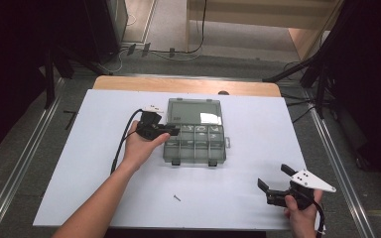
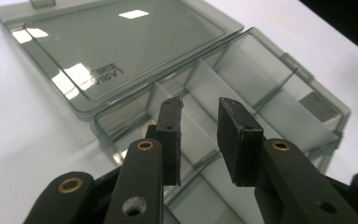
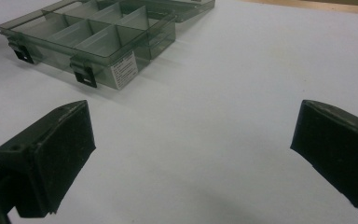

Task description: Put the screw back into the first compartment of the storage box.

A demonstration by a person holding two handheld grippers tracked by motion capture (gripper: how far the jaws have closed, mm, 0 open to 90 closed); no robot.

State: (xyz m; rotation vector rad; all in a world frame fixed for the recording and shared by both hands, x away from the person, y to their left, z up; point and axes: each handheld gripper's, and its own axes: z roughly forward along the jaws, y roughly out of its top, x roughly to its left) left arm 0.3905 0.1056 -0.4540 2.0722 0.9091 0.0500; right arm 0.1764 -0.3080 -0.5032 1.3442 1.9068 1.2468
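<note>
A smoky clear organiser box point(image 1: 193, 161) lies open in the middle of the white table, its lid point(image 1: 194, 111) folded flat behind it. My left gripper point(image 1: 176, 131) hovers over the box's left compartments. In the left gripper view its jaws point(image 2: 200, 105) stand a little apart with nothing between them, above the dividers point(image 2: 205, 84). My right gripper point(image 1: 273, 175) is held near the table's front right corner, wide open and empty. In the right gripper view it point(image 3: 193, 112) faces bare table, with the box point(image 3: 107, 70) farther off. A small dark screw point(image 1: 177, 198) lies on the table in front of the box.
The white table point(image 1: 258, 129) has a wooden strip point(image 1: 188, 84) along its far edge. Two black latches point(image 3: 86, 74) hang on the box's front wall, beside a white label point(image 3: 123, 70). Dark stands and cables surround the table.
</note>
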